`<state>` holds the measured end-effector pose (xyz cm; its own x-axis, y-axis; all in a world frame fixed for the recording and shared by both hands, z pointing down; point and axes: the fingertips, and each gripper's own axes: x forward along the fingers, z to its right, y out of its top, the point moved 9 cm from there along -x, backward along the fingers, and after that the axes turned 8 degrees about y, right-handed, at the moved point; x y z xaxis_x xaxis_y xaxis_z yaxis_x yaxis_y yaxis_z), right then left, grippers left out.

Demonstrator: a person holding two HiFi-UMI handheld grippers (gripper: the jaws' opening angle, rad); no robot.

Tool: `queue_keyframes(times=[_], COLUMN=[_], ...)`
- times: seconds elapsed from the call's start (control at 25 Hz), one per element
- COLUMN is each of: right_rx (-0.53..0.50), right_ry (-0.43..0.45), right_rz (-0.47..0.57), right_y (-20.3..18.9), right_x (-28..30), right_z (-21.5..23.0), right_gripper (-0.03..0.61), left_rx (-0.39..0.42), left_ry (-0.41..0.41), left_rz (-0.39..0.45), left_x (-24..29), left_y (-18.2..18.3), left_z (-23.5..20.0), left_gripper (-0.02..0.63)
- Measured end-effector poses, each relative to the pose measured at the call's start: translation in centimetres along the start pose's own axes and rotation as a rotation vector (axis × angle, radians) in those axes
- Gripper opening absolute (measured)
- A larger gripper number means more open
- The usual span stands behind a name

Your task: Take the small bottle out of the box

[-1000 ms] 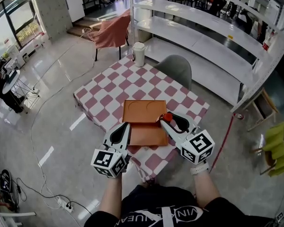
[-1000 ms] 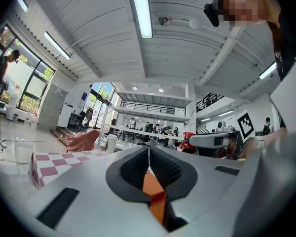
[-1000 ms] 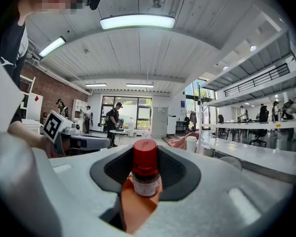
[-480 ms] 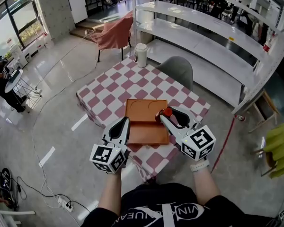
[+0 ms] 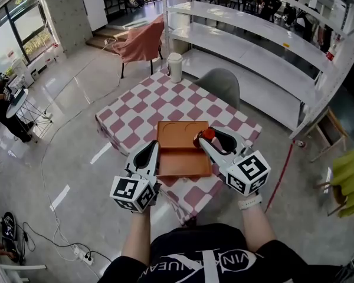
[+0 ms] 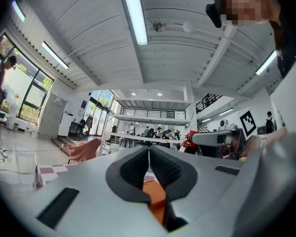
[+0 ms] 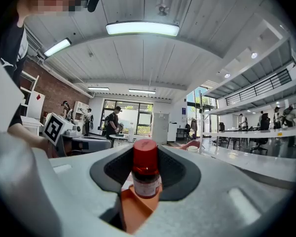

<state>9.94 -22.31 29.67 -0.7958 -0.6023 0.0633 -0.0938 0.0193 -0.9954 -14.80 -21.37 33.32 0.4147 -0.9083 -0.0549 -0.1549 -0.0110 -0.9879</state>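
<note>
A person seen from above holds two grippers over a table [image 5: 134, 118] covered in a pink and white checked cloth. An orange box [image 5: 178, 161], shallow and open, lies on the near part of it.

The right gripper [image 5: 207, 139] grips the small bottle [image 7: 146, 174] upright between its pads. The bottle has a red cap, dark glass and a pale label. The print on the label is too small to read. It sits over the box's right edge, and no view shows whether its base is clear of the box.

The left gripper [image 5: 151, 148] is at the box's left edge. Its jaws are pressed together with nothing between them.

Each gripper carries a cube with black and white square markers, which are patterns, not words. The person's black shirt [image 5: 203, 263] has white lettering, creased and cut off by the picture's bottom edge, so it cannot be read whole.

A white cup [image 5: 175, 68] stands at the table's far corner.
</note>
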Motion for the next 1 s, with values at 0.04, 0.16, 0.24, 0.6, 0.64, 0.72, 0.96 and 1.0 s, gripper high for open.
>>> queue_keyframes(times=[0.04,0.16,0.24,0.6,0.64,0.72,0.96,1.0], right_rx=[-0.001,-0.002,-0.005,-0.009,-0.008,-0.005,0.003,0.006], right_ry=[-0.001,-0.002,0.001,-0.003,-0.004,-0.006,0.0,0.001], right_rz=[0.0,-0.004,-0.007,-0.005,-0.004,-0.003,-0.009,-0.01], right_y=[0.02,-0.05,-0.13,-0.1,-0.13,-0.25,-0.69,-0.78], right_x=[-0.01,-0.06,-0.04,0.01,0.03,0.09,0.35,0.4], right_z=[-0.09,-0.23,-0.23,-0.1,-0.02,0.17,0.27,0.28], right_gripper=[0.144,0.144,0.144,0.144,0.144,0.144,0.144,0.144], left_rx=[0.0,0.001,0.003,0.008,0.007,0.007,0.002,0.001], left_ry=[-0.002,-0.007,-0.006,-0.005,-0.006,-0.006,0.003,0.004], left_rz=[-0.002,-0.007,-0.007,-0.009,-0.009,-0.009,-0.009,-0.01], left_x=[-0.06,-0.19,-0.22,-0.23,-0.18,-0.03,-0.03,-0.04], left_y=[-0.02,-0.08,-0.08,-0.11,-0.18,-0.32,-0.61,-0.67], left_z=[0.01,0.04,-0.03,-0.25,-0.27,-0.31,-0.66,-0.73], left_gripper=[0.017,0.017,0.017,0.017,0.017,0.017,0.017,0.017])
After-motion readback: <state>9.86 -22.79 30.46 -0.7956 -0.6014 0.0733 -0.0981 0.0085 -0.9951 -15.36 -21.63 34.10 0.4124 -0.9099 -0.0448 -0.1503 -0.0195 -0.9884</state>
